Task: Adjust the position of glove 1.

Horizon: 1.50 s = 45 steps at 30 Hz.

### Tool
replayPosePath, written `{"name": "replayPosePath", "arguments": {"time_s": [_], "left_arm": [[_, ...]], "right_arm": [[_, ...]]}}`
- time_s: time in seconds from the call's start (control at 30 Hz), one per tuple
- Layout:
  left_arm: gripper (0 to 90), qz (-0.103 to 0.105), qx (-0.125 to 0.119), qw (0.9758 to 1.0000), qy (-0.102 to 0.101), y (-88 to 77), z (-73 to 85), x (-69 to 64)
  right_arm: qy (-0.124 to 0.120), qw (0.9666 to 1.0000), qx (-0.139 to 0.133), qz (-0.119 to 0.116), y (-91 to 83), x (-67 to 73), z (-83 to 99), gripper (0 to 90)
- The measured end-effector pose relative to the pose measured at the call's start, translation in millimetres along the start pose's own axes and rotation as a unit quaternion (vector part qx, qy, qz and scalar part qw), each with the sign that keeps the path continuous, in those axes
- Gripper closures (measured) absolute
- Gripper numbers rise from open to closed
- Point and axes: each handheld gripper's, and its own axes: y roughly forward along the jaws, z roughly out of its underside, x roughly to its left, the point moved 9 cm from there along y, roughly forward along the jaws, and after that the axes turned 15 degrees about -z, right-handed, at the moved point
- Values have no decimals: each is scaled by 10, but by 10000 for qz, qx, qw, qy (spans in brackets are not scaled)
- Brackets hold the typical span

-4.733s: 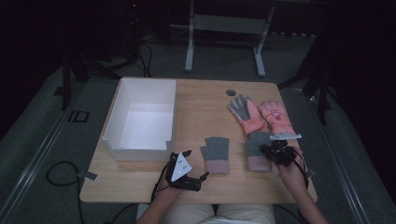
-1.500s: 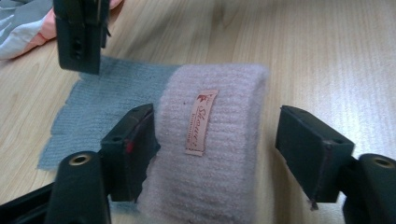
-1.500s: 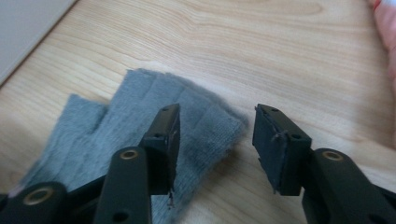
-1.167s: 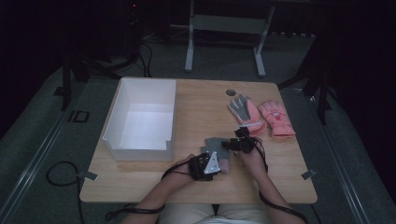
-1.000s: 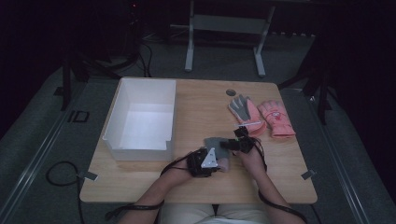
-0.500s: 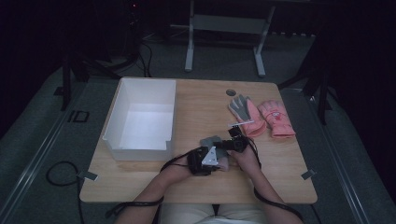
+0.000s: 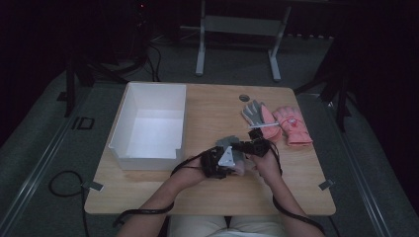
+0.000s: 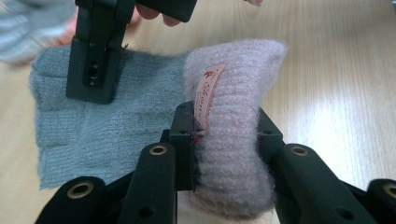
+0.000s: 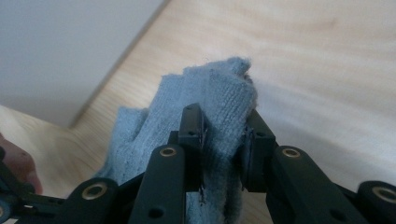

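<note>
Sagging between two grips, a grey knit glove (image 8: 116,116) with a pink ribbed cuff (image 8: 233,135) hangs just above the near middle of the wooden table (image 7: 207,106). The left gripper (image 8: 224,140) pinches the cuff; the right gripper (image 9: 224,149), whose jaws have just been closing, is clamped on the bunched grey finger end. Light, soft and floppy, the glove looks best held at both ends. A white box (image 7: 148,126) stands to the left; two more gloves (image 7: 276,123) lie well apart to the right.
</note>
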Motion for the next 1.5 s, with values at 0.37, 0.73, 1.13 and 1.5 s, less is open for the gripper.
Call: {"name": "replayPosePath", "arguments": {"time_s": [0.37,0.73,1.13,1.5], "left_arm": [[687,-316,-9,9980,548,-319,-329,333],[686,-706,-54,9937,867,-662,-417,650],[685,-1021,75,9913,829,-1110,-216,1014],[686,-1079,397,9901,807,-1420,150,1213]], "right_arm": [[-328,9988,-357,-119,-307,245,-454,742],[-584,9963,-554,-297,-373,554,-908,743],[-938,9930,-496,-514,-99,1004,-1354,742],[-1081,9912,-314,-698,347,1316,-1522,743]]}}
